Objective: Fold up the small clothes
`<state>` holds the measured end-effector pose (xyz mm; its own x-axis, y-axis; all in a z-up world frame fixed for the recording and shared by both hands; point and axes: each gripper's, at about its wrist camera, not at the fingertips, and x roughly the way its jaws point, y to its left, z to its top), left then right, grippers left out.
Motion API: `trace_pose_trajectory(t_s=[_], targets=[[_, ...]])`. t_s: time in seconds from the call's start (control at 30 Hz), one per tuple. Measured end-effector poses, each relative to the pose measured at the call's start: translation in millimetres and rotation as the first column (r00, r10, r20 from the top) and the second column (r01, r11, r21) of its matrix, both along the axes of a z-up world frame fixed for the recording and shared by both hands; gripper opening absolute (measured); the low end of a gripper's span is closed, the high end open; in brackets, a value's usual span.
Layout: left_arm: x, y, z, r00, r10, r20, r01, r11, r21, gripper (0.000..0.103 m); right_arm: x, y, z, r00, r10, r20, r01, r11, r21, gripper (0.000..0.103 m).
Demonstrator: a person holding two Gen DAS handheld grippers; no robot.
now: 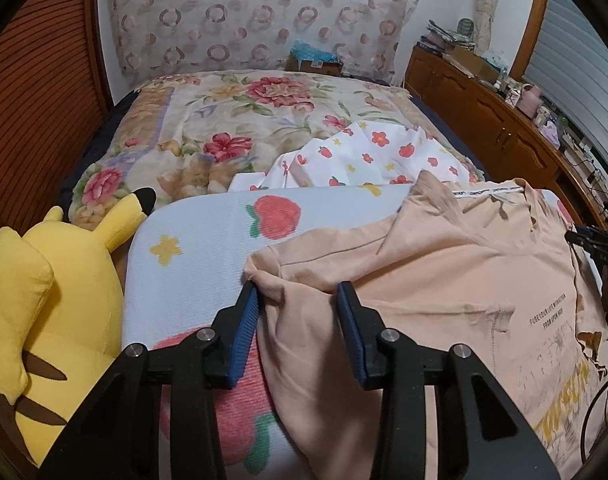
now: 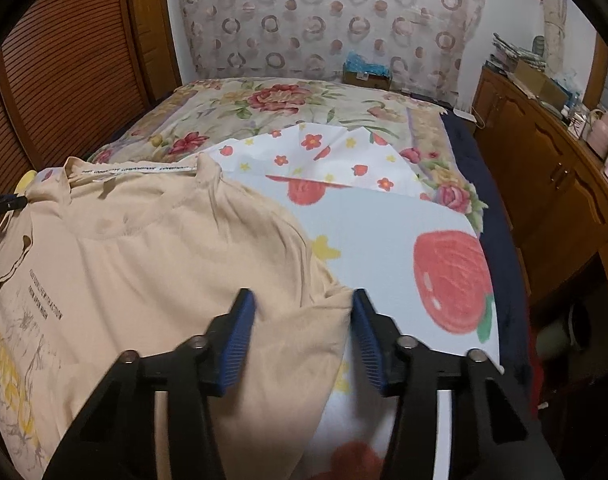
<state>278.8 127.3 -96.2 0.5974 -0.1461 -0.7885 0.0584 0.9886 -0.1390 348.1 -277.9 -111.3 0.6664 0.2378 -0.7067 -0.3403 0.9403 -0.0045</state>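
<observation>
Both tools work on one peach T-shirt [image 1: 444, 280]. On its left side, the left hand-held gripper [image 1: 298, 290] has its blue pads [image 1: 248, 320] set on either side of a bunched-up sleeve; the left pad touches the cloth, but whether the two pads truly pinch it I cannot tell. On the right side, the right hand-held gripper [image 2: 302, 300] straddles the other sleeve's edge, its pads [image 2: 240, 328] partly spread, the right one at the fabric's rim; a firm grip cannot be confirmed there either.

The T-shirt lies spread out, front up, collar at the far end, with dark lettering and a yellow print near the hem. It rests on a white mat with red strawberries and yellow stars [image 1: 208, 248] at the near end of the bed. Just beyond the mat lies a crumpled white cloth with small red fruit and flowers [image 1: 368, 156], and farther still a floral blanket [image 1: 232, 120]. A yellow plush toy [image 1: 52, 304] sits at the mat's left edge. A wooden cabinet [image 2: 544, 168] runs along the right side of the bed.
</observation>
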Motion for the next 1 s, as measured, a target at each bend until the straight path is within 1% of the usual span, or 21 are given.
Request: trace_pose_trajectory(t_s=[0.03, 0.07, 0.1, 0.17, 0.27, 0.33, 0.43, 0.57, 0.67, 0.8, 0.93, 1.0], targets=[[-0.2, -1.5, -0.3, 1.0, -0.011, -0.003, 0.011, 1.0, -0.005, 0.017, -0.5, 0.4, -0.3, 1.0, 0.004, 0.003, -0.004, 1.0, 0.004, 0.025], [0.1, -2.1, -0.4, 1.0, -0.012, -0.008, 0.012, 1.0, -0.009, 0.012, -0.5, 1.1, -0.6, 1.0, 0.005, 0.007, -0.005, 1.0, 0.005, 0.007], [-0.1, -3.2, 0.0, 1.0, -0.012, -0.011, 0.012, 1.0, -0.013, 0.008, -0.1, 3.5, -0.9, 1.0, 0.013, 0.005, -0.013, 1.0, 0.0, 0.007], [-3.9, -8.0, 6.2, 1.0, -0.021, 0.003, 0.021, 1.0, -0.012, 0.007, 0.4, 12.6, 0.0, 0.999, 0.044, -0.002, -0.044, 0.999, -0.026, 0.006], [-17.5, -18.1, 27.7, 0.998, -0.031, 0.063, 0.031, 1.0, 0.0, 0.007, -1.8, 14.7, 3.1, 0.998, 0.063, -0.008, -0.063, 0.998, 0.0, 0.006], [-31.1, -24.7, 44.3, 0.993, -0.032, 0.114, 0.031, 0.999, 0.015, 0.006, -8.7, 12.6, 10.1, 0.998, 0.062, 0.02, -0.062, 0.998, 0.01, 0.006], [-52.7, -32.5, 65.7, 0.983, -0.04, 0.177, 0.037, 0.999, 0.02, 0.006, -27.5, 5.6, 26.7, 0.995, 0.061, 0.081, -0.066, 0.996, 0.063, 0.005], [-84.6, -39.5, 82.6, 0.969, -0.049, 0.24, 0.046, 0.999, 0.019, 0.006, -68.5, 1.3, 43.7, 0.983, 0.075, 0.17, -0.09, 0.993, 0.08, 0.005], [-101.4, -45.3, 86.2, 0.964, -0.056, 0.26, 0.048, 0.998, 0.034, 0.006, -97.6, -3.7, 46.0, 0.975, 0.084, 0.204, -0.106, 0.989, 0.099, 0.005], [-121.2, -53.3, 84.8, 0.961, -0.067, 0.268, 0.058, 0.997, 0.041, 0.006, -126.4, -4.0, 39.0, 0.973, 0.09, 0.213, -0.112, 0.989, 0.097, 0.005], [-153.2, -57.4, 86.8, 0.954, -0.068, 0.292, 0.06, 0.998, 0.037, 0.006, -149.9, -5.0, 40.5, 0.967, 0.088, 0.238, -0.118, 0.987, 0.113, 0.006], [-173.5, -57.6, 88.2, 0.951, -0.062, 0.304, 0.055, 0.998, 0.031, 0.006, -168.4, -10.4, 41.9, 0.963, 0.083, 0.255, -0.121, 0.983, 0.136, 0.005]])
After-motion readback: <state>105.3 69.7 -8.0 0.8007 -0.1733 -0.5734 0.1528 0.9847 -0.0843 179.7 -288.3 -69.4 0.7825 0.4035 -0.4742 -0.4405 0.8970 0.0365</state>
